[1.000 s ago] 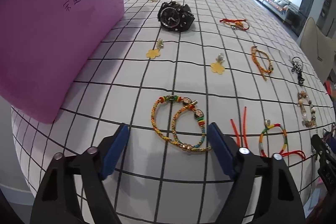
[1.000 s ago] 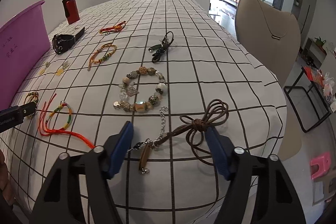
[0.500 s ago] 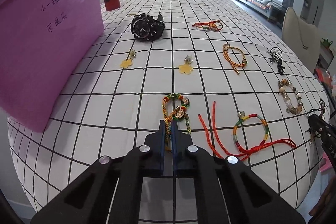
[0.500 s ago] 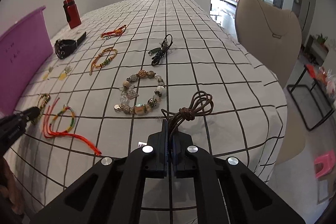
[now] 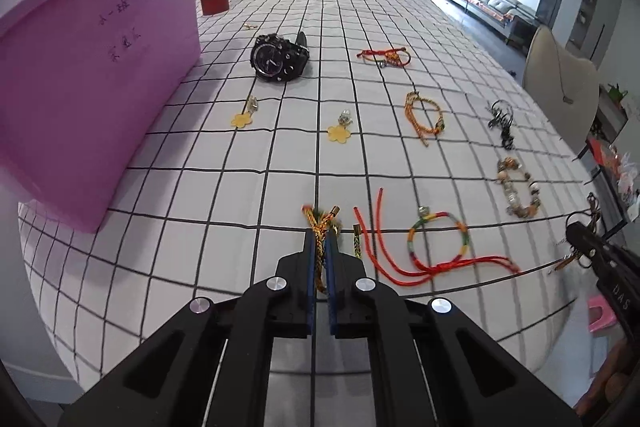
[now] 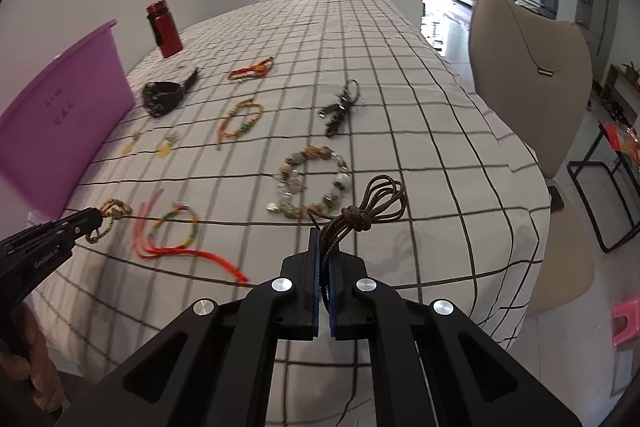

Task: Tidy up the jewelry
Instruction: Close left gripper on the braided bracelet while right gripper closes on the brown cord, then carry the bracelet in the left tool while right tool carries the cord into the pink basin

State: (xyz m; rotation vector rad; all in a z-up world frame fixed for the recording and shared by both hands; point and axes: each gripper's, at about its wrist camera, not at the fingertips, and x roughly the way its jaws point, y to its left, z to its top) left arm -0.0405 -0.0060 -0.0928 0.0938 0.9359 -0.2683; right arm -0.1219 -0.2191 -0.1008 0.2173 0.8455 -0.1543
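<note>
Left gripper [image 5: 320, 247] pinching the braided yellow bracelets [image 5: 319, 227] and right gripper [image 6: 323, 251] pinching the brown cord necklace [image 6: 366, 207] (both raised above the near tablecloth [image 5: 240, 195]).

Purple bin [image 5: 92, 99] walls the left; bare cloth [image 6: 420, 131] lies right.

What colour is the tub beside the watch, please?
Purple, translucent tub; clearest in the left wrist view.
</note>
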